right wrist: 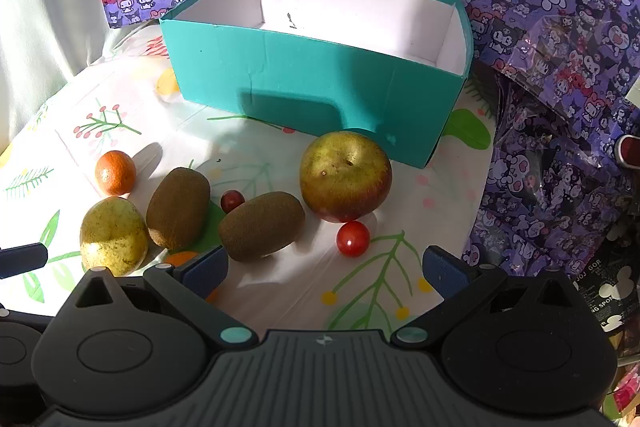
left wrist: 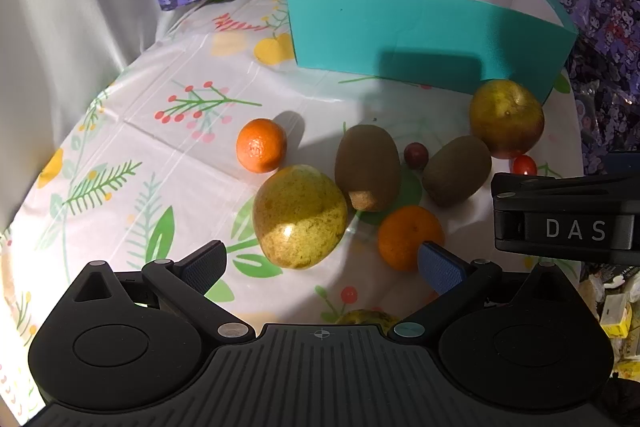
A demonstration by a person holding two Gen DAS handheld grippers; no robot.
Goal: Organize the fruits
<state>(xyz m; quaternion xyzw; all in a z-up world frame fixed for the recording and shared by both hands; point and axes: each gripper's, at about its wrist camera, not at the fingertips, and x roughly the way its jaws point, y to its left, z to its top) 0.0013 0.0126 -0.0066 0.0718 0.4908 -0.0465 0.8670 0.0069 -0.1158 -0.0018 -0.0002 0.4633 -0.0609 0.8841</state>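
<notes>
A teal box [left wrist: 420, 27] with a white inside stands at the back of the table, also in the right wrist view [right wrist: 312, 83]; no fruit shows inside it. In front lie a yellow-green pear [left wrist: 298, 217], two kiwis [left wrist: 368, 165] [left wrist: 456, 171], two mandarins [left wrist: 261, 145] [left wrist: 408, 237], a green-red apple [left wrist: 506, 117] [right wrist: 345, 177], a dark grape [left wrist: 415, 155] and a cherry tomato [right wrist: 353, 238]. My left gripper [left wrist: 322, 263] is open and empty, just before the pear and near mandarin. My right gripper [right wrist: 326, 269] is open and empty, near a kiwi [right wrist: 262, 225] and the tomato.
The table has a white floral cloth [left wrist: 160, 155]. Purple cartoon-print wrapping [right wrist: 560, 27] lies behind and to the right. A grey wall [left wrist: 60, 7] is on the left. The right gripper's body [left wrist: 568, 219] shows at the right edge of the left wrist view.
</notes>
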